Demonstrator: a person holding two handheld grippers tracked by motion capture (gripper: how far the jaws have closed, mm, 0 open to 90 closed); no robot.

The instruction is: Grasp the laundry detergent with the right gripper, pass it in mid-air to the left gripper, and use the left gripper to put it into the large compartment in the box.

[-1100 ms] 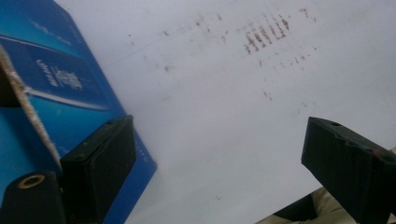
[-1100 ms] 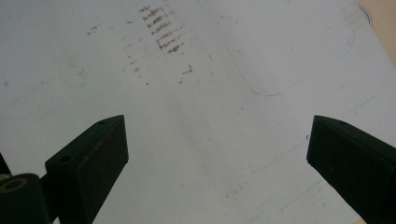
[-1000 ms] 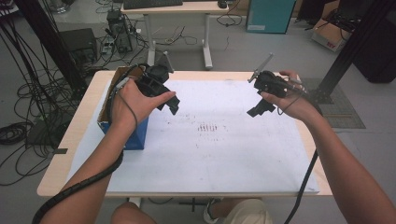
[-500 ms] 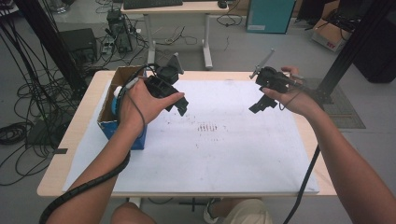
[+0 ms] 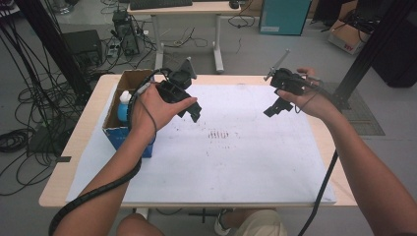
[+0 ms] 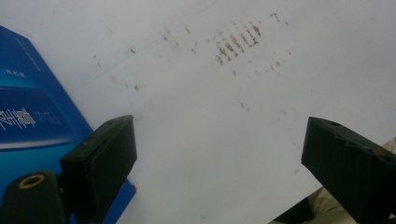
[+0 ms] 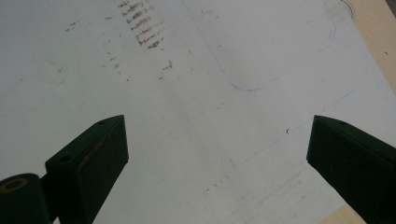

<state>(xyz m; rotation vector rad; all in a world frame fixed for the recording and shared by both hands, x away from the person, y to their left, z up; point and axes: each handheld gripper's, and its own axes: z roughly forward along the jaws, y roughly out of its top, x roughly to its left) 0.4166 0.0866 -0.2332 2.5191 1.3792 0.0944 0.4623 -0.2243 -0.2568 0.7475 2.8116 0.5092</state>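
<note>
Both grippers hang above the white sheet (image 5: pixel 221 162), holding nothing. The left gripper (image 5: pixel 189 105) gapes wide just right of the blue box (image 5: pixel 115 135); the right gripper (image 5: pixel 273 109) gapes wide far right.

A lab: cables (image 5: pixel 29 118) strewn over the grey floor, black frame posts (image 5: pixel 54 44), equipment desk (image 5: pixel 187 10).

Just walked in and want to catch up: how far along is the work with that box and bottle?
Nothing looks done yet: the bottle sits inside the open blue box at the table's left edge. In hand: the left gripper hovers open beside the box, the right gripper open over the stained white sheet, both empty. Any grasp or move of the bottle is left.
</note>
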